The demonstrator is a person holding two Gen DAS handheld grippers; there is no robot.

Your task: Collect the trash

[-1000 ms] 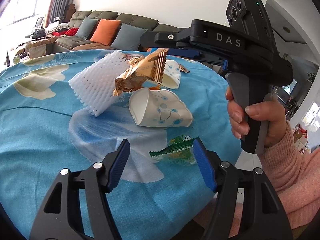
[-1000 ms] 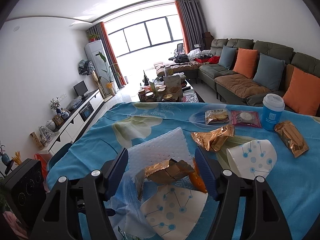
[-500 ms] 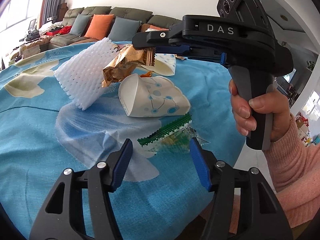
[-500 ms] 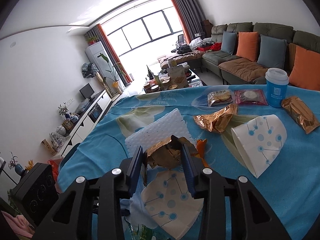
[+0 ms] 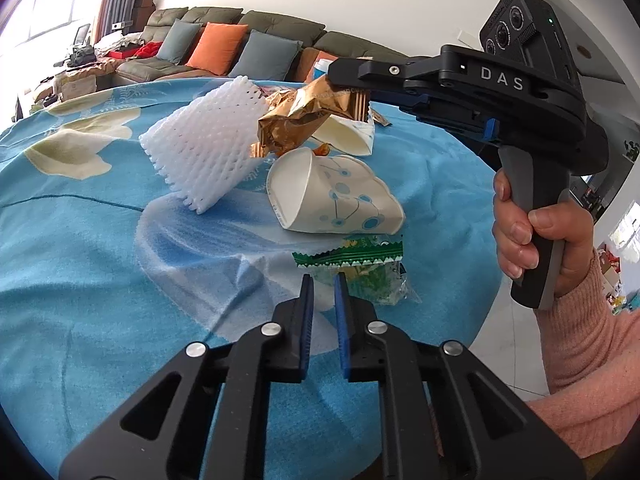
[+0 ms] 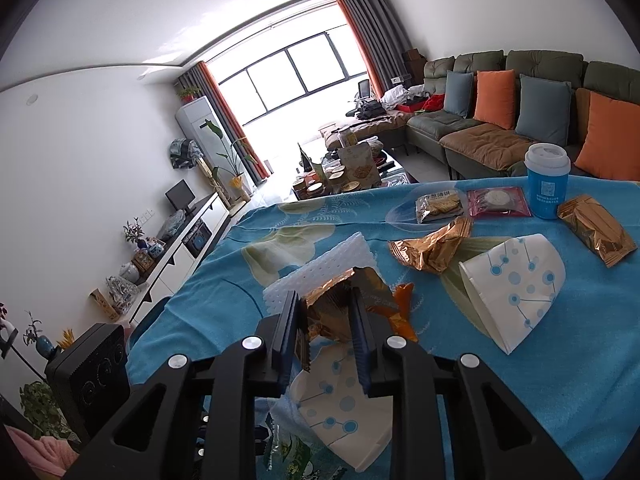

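My left claw: nearly shut, pinching the green wrapper's clear edge on the table.
My right claw: closing on a crumpled gold wrapper, lifted.
Around: flattened cup, white foam net beside.

left gripper jaws gone from wide open to shut on the edge of the green wrapper, right gripper jaws closing in from wide onto the gold wrapper, wrapper now lifted off the table

"DAS" on right tongs body; biscuit pkt text unreadable.
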